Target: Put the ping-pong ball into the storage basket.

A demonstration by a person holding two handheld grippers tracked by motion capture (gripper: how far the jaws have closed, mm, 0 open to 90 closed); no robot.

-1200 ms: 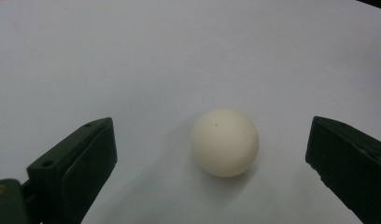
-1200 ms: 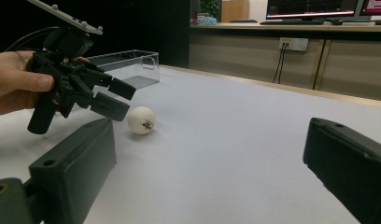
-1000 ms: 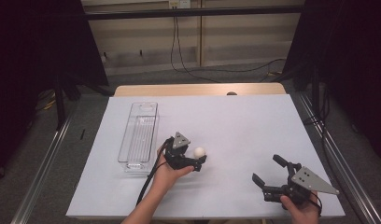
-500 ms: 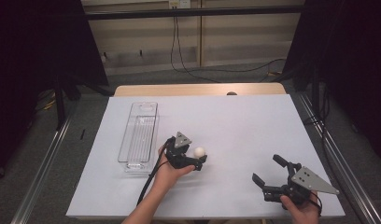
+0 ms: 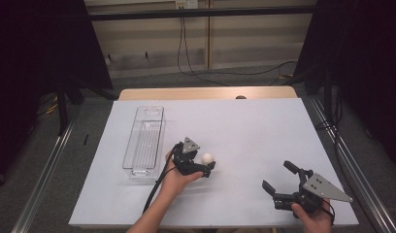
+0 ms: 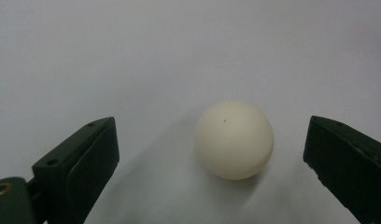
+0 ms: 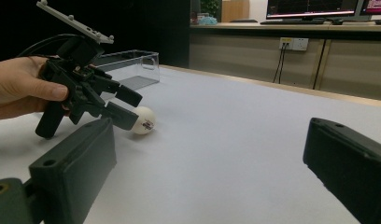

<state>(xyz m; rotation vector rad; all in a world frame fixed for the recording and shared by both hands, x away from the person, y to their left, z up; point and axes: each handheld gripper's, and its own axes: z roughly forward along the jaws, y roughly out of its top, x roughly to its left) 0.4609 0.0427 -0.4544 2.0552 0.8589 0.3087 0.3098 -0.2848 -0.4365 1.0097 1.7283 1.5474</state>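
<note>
Right gripper view: ball's (image 7: 144, 120) dark print.

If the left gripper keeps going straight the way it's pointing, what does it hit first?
Most likely the white ball, which lies between the open jaws of the left gripper, nearer one jaw.

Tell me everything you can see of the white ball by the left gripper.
The ball is small, round and off-white, with a smooth matt surface like a table-tennis ball. The left gripper view shows a tiny dark speck near its top; the right gripper view shows a dark printed mark on its side. It rests on the white table, right of the clear plastic tray. It sits between the open jaws of the left gripper, nearer one jaw, with a gap on each side.
</note>
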